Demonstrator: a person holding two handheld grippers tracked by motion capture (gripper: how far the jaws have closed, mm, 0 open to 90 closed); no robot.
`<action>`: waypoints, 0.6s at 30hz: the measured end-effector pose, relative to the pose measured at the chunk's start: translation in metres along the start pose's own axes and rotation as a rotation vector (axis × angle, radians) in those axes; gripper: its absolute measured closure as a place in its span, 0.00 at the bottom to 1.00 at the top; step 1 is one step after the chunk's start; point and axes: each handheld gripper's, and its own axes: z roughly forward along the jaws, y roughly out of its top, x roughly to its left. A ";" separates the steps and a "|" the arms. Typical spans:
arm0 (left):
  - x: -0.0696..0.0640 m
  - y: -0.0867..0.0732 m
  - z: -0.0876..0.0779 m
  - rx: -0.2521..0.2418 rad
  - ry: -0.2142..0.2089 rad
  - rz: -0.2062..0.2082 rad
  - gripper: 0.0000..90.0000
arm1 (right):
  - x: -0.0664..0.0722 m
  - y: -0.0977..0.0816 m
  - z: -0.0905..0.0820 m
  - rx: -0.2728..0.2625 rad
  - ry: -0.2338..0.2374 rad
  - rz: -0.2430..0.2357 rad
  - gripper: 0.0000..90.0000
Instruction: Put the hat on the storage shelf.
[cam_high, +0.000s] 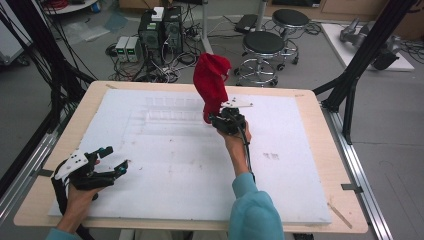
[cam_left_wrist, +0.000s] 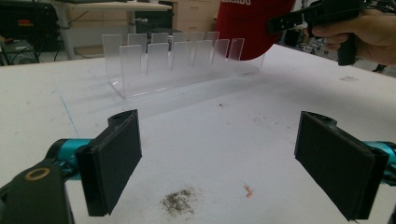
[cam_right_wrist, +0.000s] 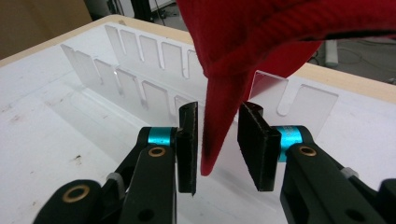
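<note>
A red cap (cam_high: 212, 82) stands upright over the right end of a clear slotted rack (cam_high: 170, 112), brim pointing down. The brim (cam_right_wrist: 219, 116) hangs between the pads of my right gripper (cam_right_wrist: 217, 135). The jaws are open, with a gap on each side of the brim. Whether the cap rests on the rack (cam_right_wrist: 140, 70) I cannot tell. The right gripper (cam_high: 220, 120) sits just below the cap. My left gripper (cam_high: 115, 160) hovers near the table's front left, jaws wide open and empty. In the left gripper view (cam_left_wrist: 233, 158) it faces the rack (cam_left_wrist: 177, 60) and the cap (cam_left_wrist: 252, 23).
A white foam board (cam_high: 280, 190) covers the wooden table (cam_high: 325, 125). A dirt smudge (cam_left_wrist: 180, 201) lies near the left gripper. Black frame posts (cam_high: 360, 65) stand at both sides. Stools (cam_high: 262, 47) and computer boxes (cam_high: 160, 30) are on the floor beyond.
</note>
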 end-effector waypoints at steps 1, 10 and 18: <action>0.000 0.000 0.000 0.002 0.006 -0.006 0.17 | 0.000 0.000 0.000 0.000 0.000 0.000 0.72; 0.000 0.000 -0.001 -0.010 0.005 -0.003 0.17 | -0.006 -0.001 -0.024 -0.007 -0.023 0.036 0.26; 0.000 -0.001 -0.002 -0.012 0.003 -0.003 0.17 | -0.005 0.004 -0.060 -0.063 -0.011 0.045 0.20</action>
